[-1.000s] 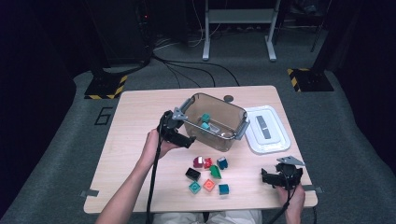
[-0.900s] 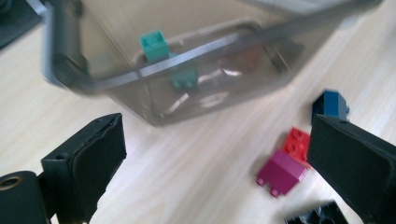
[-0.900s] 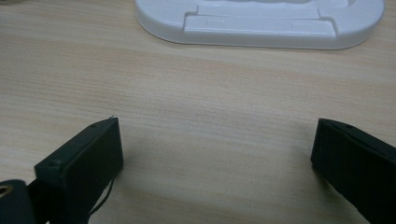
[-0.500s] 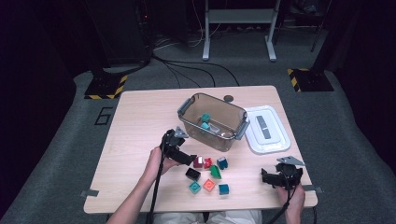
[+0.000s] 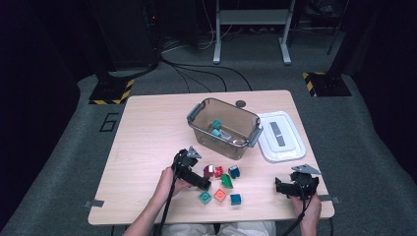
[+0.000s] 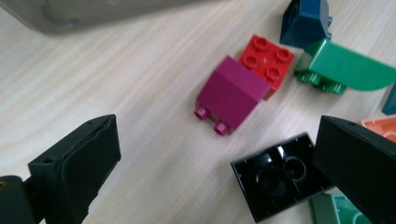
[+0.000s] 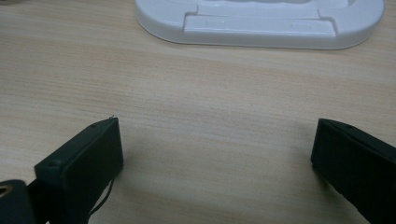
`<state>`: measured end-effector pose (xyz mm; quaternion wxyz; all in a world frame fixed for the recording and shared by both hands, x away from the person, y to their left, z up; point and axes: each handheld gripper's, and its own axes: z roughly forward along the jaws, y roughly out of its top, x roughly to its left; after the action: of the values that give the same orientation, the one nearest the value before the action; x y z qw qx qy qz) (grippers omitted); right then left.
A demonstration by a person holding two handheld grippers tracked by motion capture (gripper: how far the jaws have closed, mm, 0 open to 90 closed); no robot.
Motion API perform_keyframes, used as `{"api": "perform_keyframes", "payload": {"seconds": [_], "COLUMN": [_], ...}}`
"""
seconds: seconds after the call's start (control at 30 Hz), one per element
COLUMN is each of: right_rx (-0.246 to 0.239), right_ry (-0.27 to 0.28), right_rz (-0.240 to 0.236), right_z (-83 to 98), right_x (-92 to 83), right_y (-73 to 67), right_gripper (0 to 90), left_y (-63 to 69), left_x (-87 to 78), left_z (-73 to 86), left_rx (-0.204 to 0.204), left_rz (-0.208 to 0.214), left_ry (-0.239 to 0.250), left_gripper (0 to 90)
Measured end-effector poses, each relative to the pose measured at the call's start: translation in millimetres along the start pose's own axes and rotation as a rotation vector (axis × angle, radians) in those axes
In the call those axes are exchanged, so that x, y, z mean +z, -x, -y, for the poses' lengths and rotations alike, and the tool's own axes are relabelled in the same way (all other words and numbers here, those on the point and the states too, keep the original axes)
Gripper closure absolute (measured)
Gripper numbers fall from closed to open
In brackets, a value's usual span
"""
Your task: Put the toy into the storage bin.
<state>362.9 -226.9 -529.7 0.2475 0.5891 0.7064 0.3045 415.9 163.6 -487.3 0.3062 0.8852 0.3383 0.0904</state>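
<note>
Left claw [image 6: 219, 154]: jaws standing wide apart, nothing clamped; they have just been opening further, with only bare wood and the edge of a black brick between them. Hovering low over the loose bricks, likely lining up the next pick.
Black brick [image 6: 280, 179]: lying hollow side up on the table, just inside the right-hand jaw and partly tucked under it; probably the next target, since it is the nearest piece.
Purple brick [image 6: 232, 92]: lying on its side, studs pointing toward the claw, touching the red brick [image 6: 267, 60] behind it.
Green curved brick [image 6: 343, 70]: sitting just beyond the red one, with a dark blue brick [image 6: 306, 21] beside it.
Remaining pile: in the high view, a teal brick [image 5: 205, 197], an orange brick [image 5: 220, 195] and a blue brick [image 5: 236, 199] are waiting near the table's front edge.
Right claw [image 7: 217, 154]: jaws apart, empty, resting over bare wood well away from the bricks; seemingly parked to leave the left hand room.
Lid [image 7: 261, 21]: lying flat beyond the right claw, off the bin so the opening is staying free.
Bin [image 5: 223, 129]: clear, standing open behind the pile, already holding a few pieces; judged as the drop point.
Table [image 5: 147, 128]: light wood, carrying everything.
</note>
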Motion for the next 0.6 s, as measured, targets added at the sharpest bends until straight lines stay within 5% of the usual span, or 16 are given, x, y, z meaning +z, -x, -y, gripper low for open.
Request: {"api": "perform_keyframes", "payload": {"seconds": [0.6], "right_rx": [-0.001], "right_ry": [0.000], "right_rz": [0.001], "right_z": [0.0], "right_x": [0.0], "right_y": [0.0], "right_gripper": [1.5], "left_y": [12.7], "left_x": [8.9], "left_z": [8.7], "left_rx": [-0.006], "left_rz": [-0.013], "left_ry": [-0.033], "left_gripper": [0.8]}}
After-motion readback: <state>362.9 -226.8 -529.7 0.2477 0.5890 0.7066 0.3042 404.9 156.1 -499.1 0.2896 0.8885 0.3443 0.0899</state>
